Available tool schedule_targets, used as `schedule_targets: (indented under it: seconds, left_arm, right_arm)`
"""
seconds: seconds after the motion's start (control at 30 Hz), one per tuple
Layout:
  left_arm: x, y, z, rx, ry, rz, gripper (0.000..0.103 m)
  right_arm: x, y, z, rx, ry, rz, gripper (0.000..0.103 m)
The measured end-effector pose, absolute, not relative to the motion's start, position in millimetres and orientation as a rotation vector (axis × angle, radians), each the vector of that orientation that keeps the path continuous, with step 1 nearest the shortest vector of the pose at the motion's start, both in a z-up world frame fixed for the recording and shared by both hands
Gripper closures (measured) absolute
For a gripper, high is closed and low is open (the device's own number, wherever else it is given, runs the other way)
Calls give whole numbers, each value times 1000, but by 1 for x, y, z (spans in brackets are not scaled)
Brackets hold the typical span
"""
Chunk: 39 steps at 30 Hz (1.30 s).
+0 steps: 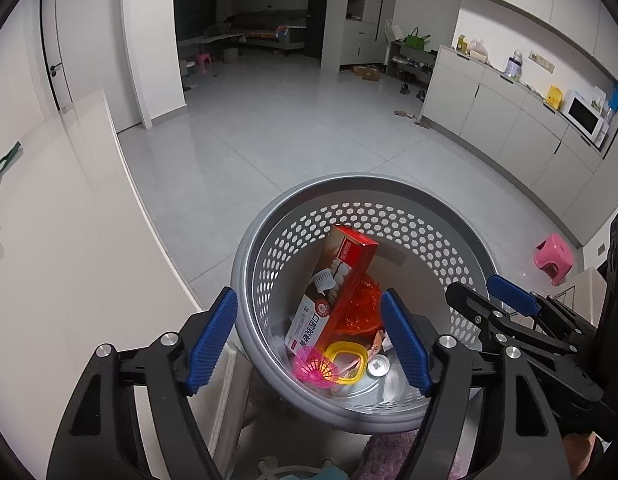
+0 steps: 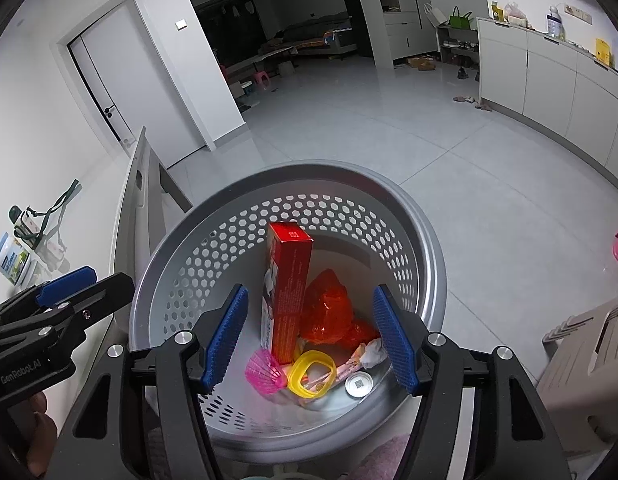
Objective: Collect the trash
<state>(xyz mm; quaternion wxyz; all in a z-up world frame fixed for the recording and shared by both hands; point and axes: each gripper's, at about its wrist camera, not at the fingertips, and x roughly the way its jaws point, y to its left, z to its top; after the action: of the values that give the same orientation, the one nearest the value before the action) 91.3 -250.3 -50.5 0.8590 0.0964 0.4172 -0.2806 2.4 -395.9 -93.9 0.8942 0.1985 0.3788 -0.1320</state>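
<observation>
A grey perforated trash basket stands on the floor below both grippers. Inside it lie a red toothpaste box, an orange plastic wrapper, a yellow ring lid, a pink plastic piece and a small white cap. My left gripper is open and empty over the basket's near rim. My right gripper is open and empty above the basket. Each gripper shows at the edge of the other's view.
A white table runs along the left, with bottles and a green cord on it. A pink stool and a beige step stool stand at the right. White cabinets with a microwave line the right wall.
</observation>
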Motion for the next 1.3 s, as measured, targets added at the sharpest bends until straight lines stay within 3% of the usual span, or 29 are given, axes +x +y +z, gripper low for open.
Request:
schedule_targets:
  seconds: [0.47,1.3]
  left_arm:
    - [87,-234,-36,186,842,-532,12]
    - [79,-217,-25,193,809,-480,6]
  right_arm:
    - [2,-384,-85,386,786,-275,37]
    - [-4,-373,-72,357,771,-279,34]
